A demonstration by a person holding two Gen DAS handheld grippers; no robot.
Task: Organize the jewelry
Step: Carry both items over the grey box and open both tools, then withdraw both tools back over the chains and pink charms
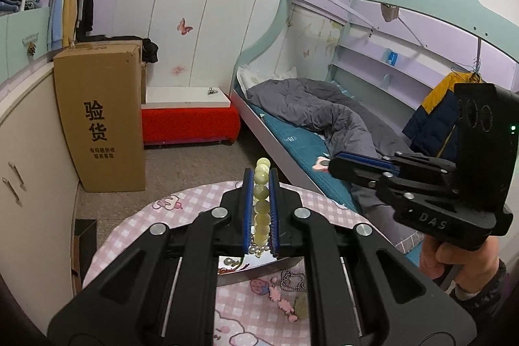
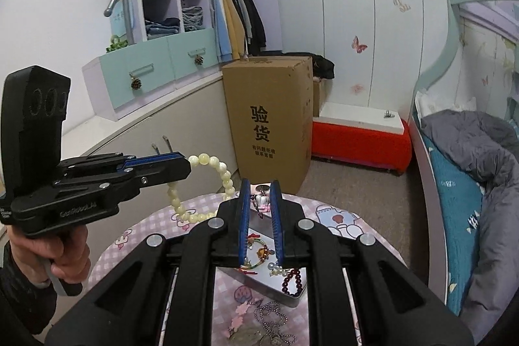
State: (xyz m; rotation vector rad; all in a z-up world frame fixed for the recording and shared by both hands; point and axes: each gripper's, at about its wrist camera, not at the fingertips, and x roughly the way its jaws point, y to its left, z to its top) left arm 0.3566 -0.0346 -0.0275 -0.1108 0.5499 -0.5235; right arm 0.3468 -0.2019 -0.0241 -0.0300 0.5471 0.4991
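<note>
The pale green bead bracelet (image 2: 207, 184) hangs in the air above the pink checked table (image 1: 194, 200), pinched between the blue pads of the left gripper (image 1: 260, 184), whose jaws are clamped on its beads. In the right wrist view the loop dangles at about 9 o'clock from the right gripper (image 2: 260, 200), which grips a small pink-and-white charm (image 2: 262, 201) between its fingers. Beneath both, a shiny metal tray (image 2: 292, 297) holds a dark red bead bracelet (image 2: 293, 279), pearls and coloured cords. At 6 o'clock from the tray lies a silver ball chain (image 2: 272, 320). A cardboard box (image 2: 269, 119) stands on the floor at 12 o'clock.
</note>
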